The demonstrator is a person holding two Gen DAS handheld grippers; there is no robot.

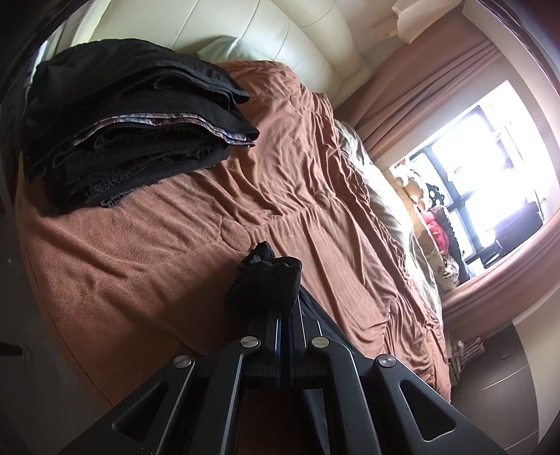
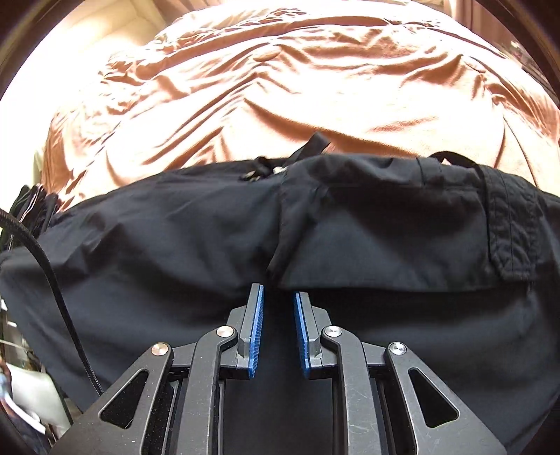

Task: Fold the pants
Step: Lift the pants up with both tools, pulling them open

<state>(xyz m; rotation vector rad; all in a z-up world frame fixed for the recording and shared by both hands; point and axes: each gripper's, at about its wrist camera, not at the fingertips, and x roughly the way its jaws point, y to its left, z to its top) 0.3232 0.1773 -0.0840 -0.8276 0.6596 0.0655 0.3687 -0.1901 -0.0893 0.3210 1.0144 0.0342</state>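
Note:
Black pants (image 2: 315,227) lie spread across the near edge of the brown bedspread (image 2: 280,87), waistband and a flap pocket (image 2: 507,227) to the right. My right gripper (image 2: 278,292) is open just above the cloth near the pants' middle, blue pads (image 2: 257,329) apart, nothing between them. My left gripper (image 1: 292,304) is shut on a bunched end of the black pants (image 1: 269,280), held above the bedspread (image 1: 175,245).
A stack of folded dark clothes (image 1: 133,133) sits at the far left of the bed. A cream headboard (image 1: 262,31) is behind it. A window sill with stuffed toys (image 1: 434,224) runs along the right. A black cable (image 2: 59,297) hangs at left.

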